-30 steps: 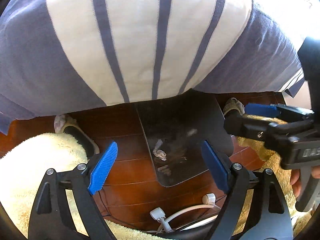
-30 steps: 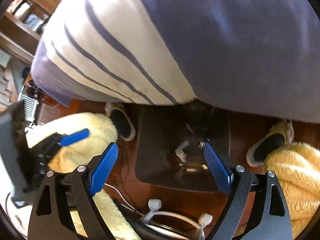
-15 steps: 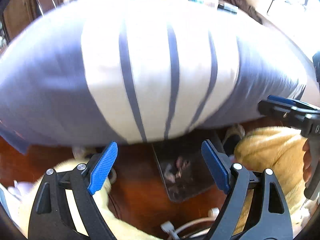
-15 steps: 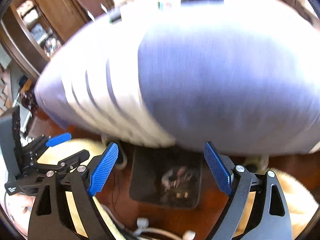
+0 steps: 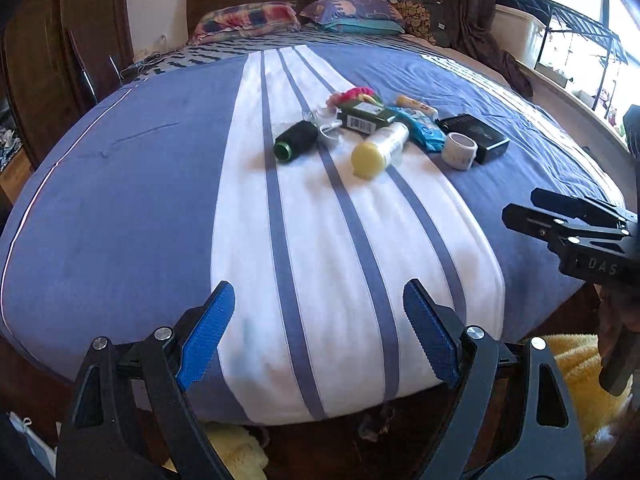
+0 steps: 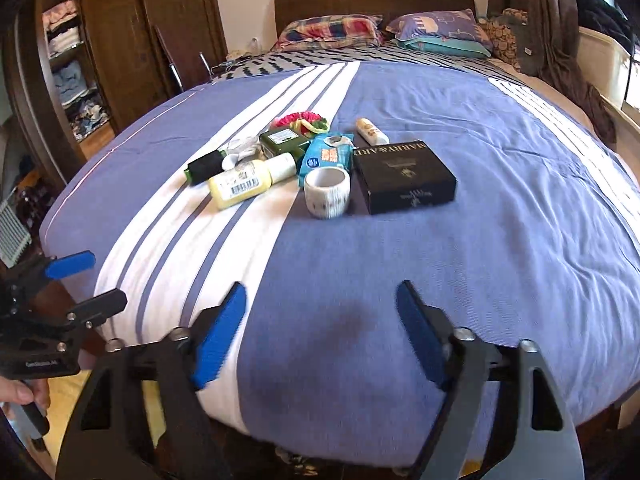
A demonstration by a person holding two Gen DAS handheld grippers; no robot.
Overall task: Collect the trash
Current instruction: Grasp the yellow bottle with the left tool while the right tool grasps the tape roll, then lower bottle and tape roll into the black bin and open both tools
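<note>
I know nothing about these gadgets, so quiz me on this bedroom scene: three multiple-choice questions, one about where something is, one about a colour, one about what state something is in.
1. Where does the black box lie?
A. on the blue part of the bedspread
B. on the pillows
C. on the floor

2. What colour are the pads on the left gripper?
A. red
B. blue
C. green

3. What is between the fingers of the right gripper?
A. the yellow bottle
B. the roll of tape
C. nothing

Answers:
1. A: the box rests on the blue cloth, just right of the roll of tape.
2. B: both pads are bright blue against black arms.
3. C: its jaws are closing on empty air, with the yellow bottle and the rest of the pile lying farther up the bed.
</note>
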